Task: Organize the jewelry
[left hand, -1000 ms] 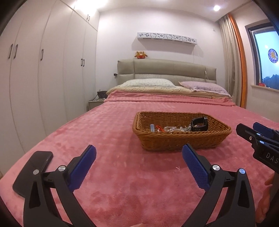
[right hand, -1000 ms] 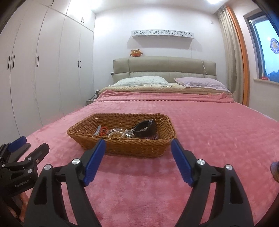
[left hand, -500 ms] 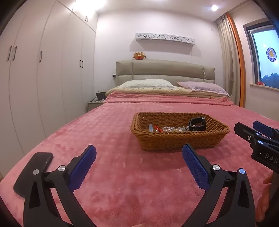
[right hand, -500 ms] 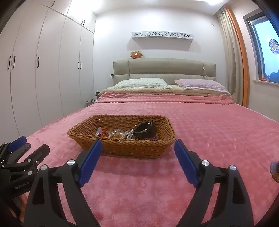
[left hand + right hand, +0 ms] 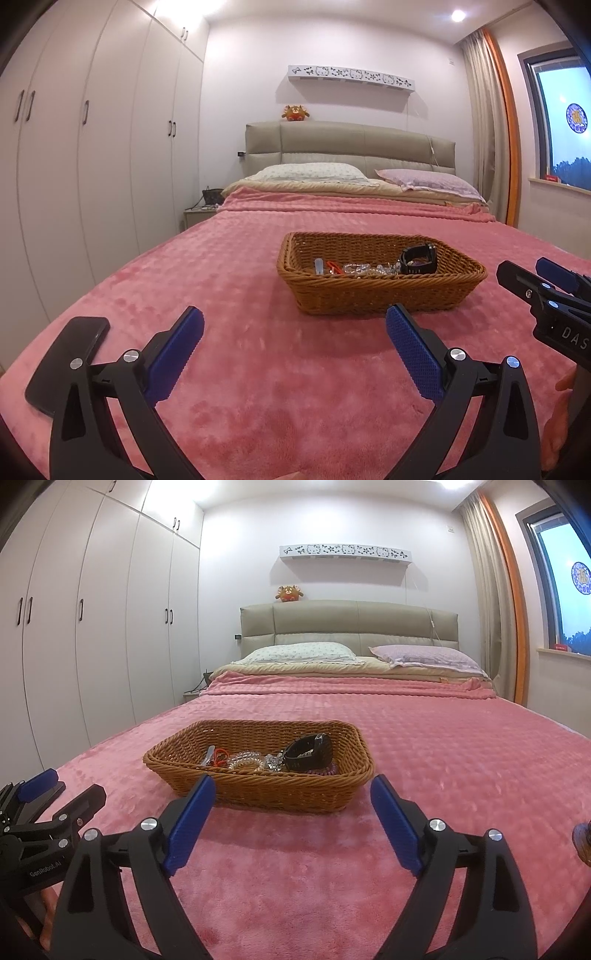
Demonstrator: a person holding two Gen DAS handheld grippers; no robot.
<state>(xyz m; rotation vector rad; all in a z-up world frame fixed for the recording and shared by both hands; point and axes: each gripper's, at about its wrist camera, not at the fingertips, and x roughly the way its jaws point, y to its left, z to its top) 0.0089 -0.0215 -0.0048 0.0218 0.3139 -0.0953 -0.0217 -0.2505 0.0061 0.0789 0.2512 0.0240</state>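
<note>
A brown wicker basket (image 5: 380, 291) (image 5: 258, 794) sits on the pink bedspread. Inside lie a black watch (image 5: 419, 254) (image 5: 308, 753), clear bead bracelets (image 5: 365, 267) (image 5: 247, 760), a red clip (image 5: 332, 266) (image 5: 220, 755) and a purple bead string (image 5: 325, 771). My left gripper (image 5: 293, 332) is open and empty, a little short of the basket and left of it. My right gripper (image 5: 291, 801) is open and empty, just in front of the basket. Each gripper also shows in the other's view, the right one (image 5: 546, 291) and the left one (image 5: 48, 801).
A black phone (image 5: 70, 362) lies on the bedspread at the near left edge. A brown round object (image 5: 583, 842) is at the right edge. Two pillows (image 5: 369, 177) and the headboard are at the far end. White wardrobes (image 5: 74, 166) line the left wall.
Both grippers have drawn back and dropped slightly, so the basket looks a bit farther off. Both stay open and empty. Nothing in the basket has moved.
</note>
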